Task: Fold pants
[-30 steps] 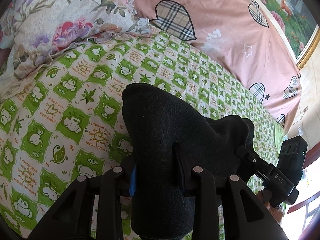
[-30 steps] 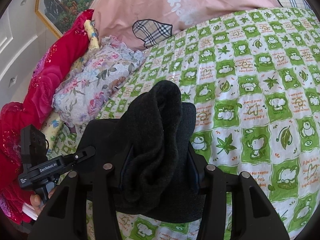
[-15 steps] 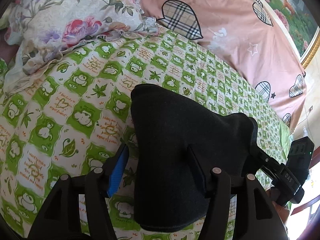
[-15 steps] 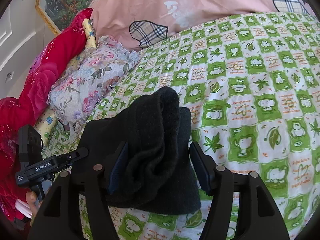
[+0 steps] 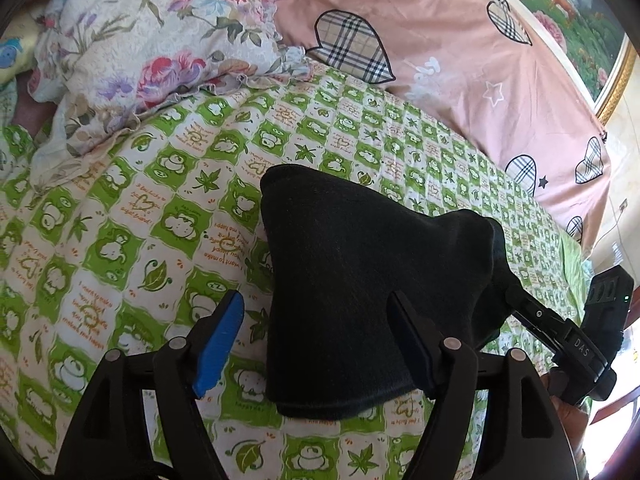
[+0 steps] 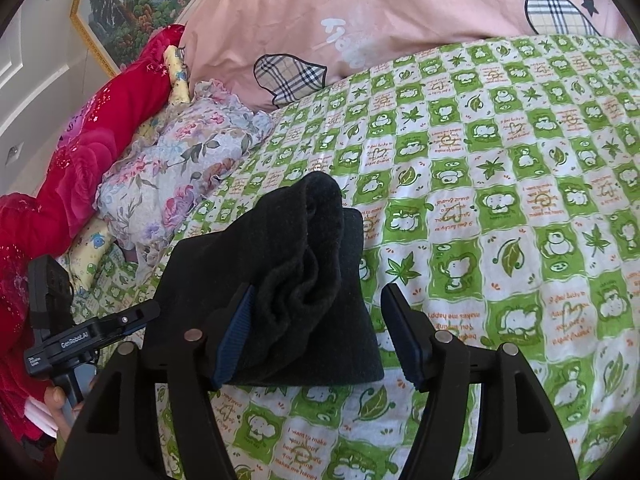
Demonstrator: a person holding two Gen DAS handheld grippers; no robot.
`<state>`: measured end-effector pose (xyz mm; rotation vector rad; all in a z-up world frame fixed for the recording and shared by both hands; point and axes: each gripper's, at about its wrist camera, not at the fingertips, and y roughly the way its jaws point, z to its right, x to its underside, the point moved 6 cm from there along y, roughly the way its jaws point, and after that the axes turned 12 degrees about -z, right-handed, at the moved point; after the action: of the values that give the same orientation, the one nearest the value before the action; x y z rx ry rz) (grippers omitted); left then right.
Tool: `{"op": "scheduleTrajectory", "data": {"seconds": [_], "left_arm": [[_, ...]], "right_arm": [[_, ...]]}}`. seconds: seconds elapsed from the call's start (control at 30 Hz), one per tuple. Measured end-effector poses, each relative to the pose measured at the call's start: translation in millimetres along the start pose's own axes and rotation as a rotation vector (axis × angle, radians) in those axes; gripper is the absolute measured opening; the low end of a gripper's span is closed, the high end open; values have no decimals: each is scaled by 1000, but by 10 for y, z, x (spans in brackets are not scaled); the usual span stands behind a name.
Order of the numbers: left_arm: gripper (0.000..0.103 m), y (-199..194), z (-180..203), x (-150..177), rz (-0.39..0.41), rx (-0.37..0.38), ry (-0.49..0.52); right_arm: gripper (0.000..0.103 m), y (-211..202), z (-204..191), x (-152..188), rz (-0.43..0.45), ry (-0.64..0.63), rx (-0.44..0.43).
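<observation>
Covering the bed, a green-checked sheet (image 5: 120, 240) meets a pink quilt (image 5: 460, 60) and floral pillow (image 5: 152, 40). Folded black pants (image 5: 360, 288) lie on the sheet. The left gripper (image 5: 316, 340) and right gripper (image 6: 316, 332), angled downward, are opening, pads released, the pants between them.

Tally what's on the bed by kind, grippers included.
Pants: 1, black, folded on the green sheet
Sheet: 1
Floral pillow: 1
Pink quilt: 1
Red blanket: 1
Grippers: 2, left gripper and right gripper, both opening, pads off the pants
Total: 7
</observation>
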<state>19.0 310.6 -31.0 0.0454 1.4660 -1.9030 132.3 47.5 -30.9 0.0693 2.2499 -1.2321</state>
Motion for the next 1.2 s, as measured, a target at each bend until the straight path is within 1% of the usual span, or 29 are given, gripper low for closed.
{"op": "scheduleTrajectory", "data": {"seconds": [0.07, 0.17, 0.3, 0.4, 0.6, 0.77, 0.9, 1.07, 1.2], "left_arm": [[75, -40, 22, 33, 10, -13, 8], [80, -88, 48, 79, 22, -29, 18], [80, -176, 105, 180, 46, -57, 48], [81, -206, 139, 253, 49, -79, 69], [83, -267, 180, 370, 56, -120, 95], [84, -304, 184, 451, 62, -178, 112], [84, -331, 197, 502, 64, -194, 123], [85, -357, 225, 578, 79, -253, 155], [86, -360, 232, 638, 80, -275, 159]], "right_arm": [[71, -29, -31, 26, 8, -7, 5], [74, -63, -99, 75, 12, -31, 22], [79, -129, -206, 142, 25, -76, 45], [82, -170, -288, 178, 34, -109, 52], [87, -236, -472, 285, 47, -192, 98], [92, -259, -577, 385, 49, -256, 124], [96, -259, -672, 465, 47, -311, 145], [98, -262, -744, 544, 53, -360, 155], [99, -236, -768, 600, 54, -376, 169]]}}
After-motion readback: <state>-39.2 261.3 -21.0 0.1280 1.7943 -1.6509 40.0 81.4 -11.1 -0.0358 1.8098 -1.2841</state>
